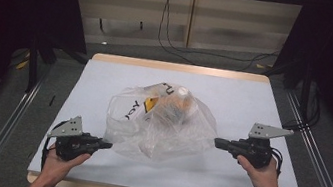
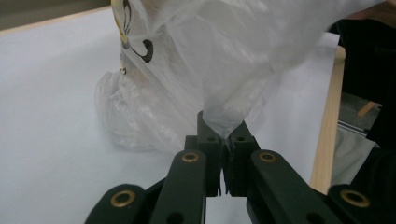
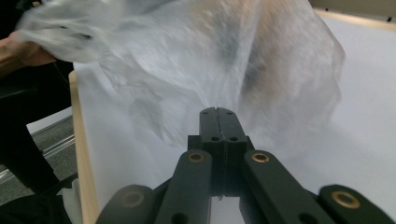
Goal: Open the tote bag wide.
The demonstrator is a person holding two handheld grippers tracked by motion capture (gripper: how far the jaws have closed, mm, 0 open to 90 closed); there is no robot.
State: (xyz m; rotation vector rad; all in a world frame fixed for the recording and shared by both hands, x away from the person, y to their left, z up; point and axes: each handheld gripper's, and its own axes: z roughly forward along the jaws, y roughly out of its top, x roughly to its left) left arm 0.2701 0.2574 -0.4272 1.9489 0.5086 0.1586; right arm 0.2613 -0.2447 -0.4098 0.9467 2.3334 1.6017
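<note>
Bare table (image 1: 107,71) all around the central plastic bag (image 1: 162,123).

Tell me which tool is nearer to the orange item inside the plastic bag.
Right, though only narrowly. The right tool pinches the plastic bag at its right edge; the left tool pinches the bag's lower left corner, slightly farther from the orange item.

Both tongs held low, jaws pressed together

The left tongs (image 1: 104,144) sit at the person's near left, gripped from below by the left hand (image 1: 62,160), jaws pointing inward to the right and closed on a pinch of film. The right tongs (image 1: 217,142), in the right hand (image 1: 259,173), point inward to the left, jaws pressed flush together.
</note>
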